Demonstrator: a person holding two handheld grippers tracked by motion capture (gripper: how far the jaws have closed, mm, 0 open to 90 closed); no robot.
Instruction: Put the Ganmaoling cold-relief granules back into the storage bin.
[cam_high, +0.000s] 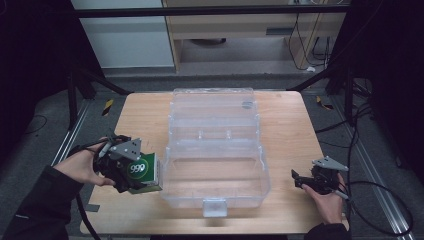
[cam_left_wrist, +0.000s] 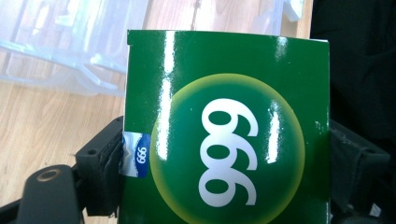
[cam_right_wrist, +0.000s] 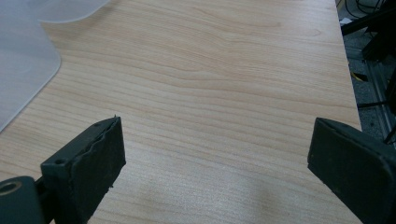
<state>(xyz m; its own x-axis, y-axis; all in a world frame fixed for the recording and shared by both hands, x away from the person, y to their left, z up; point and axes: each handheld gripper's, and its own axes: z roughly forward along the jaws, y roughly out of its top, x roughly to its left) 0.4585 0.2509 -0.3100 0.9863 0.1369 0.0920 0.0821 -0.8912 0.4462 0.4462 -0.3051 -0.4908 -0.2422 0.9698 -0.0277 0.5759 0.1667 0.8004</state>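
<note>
A green box (cam_high: 144, 172) printed with "999" in a yellow-ringed circle is held at the table's left side, just left of the clear plastic case (cam_high: 216, 197). My left gripper (cam_high: 125, 172) is shut on the green box (cam_left_wrist: 224, 130), its black jaws pressing both sides. The clear case lies open in the table's middle, lid (cam_high: 214, 107) folded back, nothing visible inside. My right gripper (cam_high: 304, 180) rests low at the right front of the table, open, jaws wide apart over bare wood (cam_right_wrist: 219, 107) with nothing between them.
The wooden table (cam_high: 290, 120) has bare room right of the case. A corner of the clear case (cam_right_wrist: 23, 60) lies at the left of the right gripper view. Black frame legs, cables and dark floor surround the table.
</note>
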